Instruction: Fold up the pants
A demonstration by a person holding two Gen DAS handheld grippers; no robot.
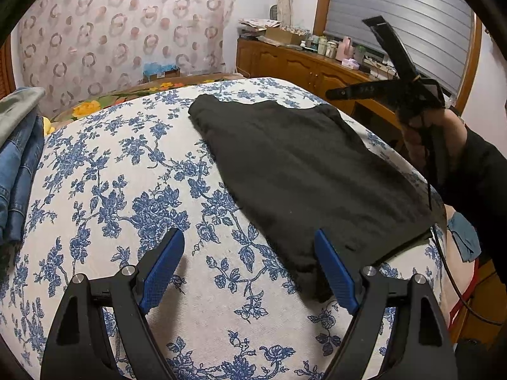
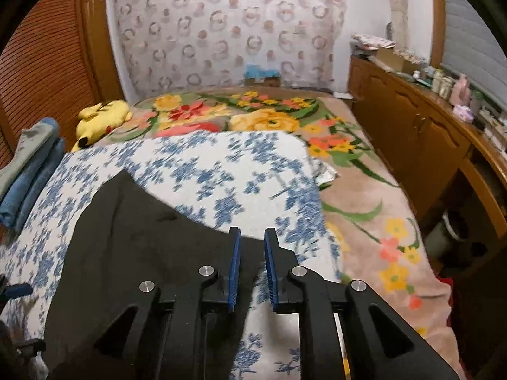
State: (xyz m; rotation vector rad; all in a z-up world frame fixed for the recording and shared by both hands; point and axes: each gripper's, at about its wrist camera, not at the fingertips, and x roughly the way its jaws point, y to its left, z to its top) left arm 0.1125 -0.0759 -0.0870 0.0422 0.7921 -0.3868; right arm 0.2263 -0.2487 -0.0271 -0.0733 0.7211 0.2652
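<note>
Black pants (image 1: 304, 171) lie folded flat on the blue-flowered white sheet (image 1: 126, 190). My left gripper (image 1: 250, 266) is open and empty, low over the sheet at the pants' near left corner; its right finger (image 1: 336, 275) is over the pants' edge. In the left wrist view the right gripper's body (image 1: 412, 95) is raised above the pants' right side in a hand. In the right wrist view my right gripper (image 2: 252, 272) has its jaws a narrow gap apart with nothing between them, above the black pants (image 2: 133, 253).
Folded jeans and a grey garment (image 1: 19, 158) are stacked at the sheet's left edge. A yellow plush toy (image 2: 101, 118) lies on the floral blanket (image 2: 364, 221) beyond. A wooden cabinet (image 2: 412, 133) with bottles runs along the right.
</note>
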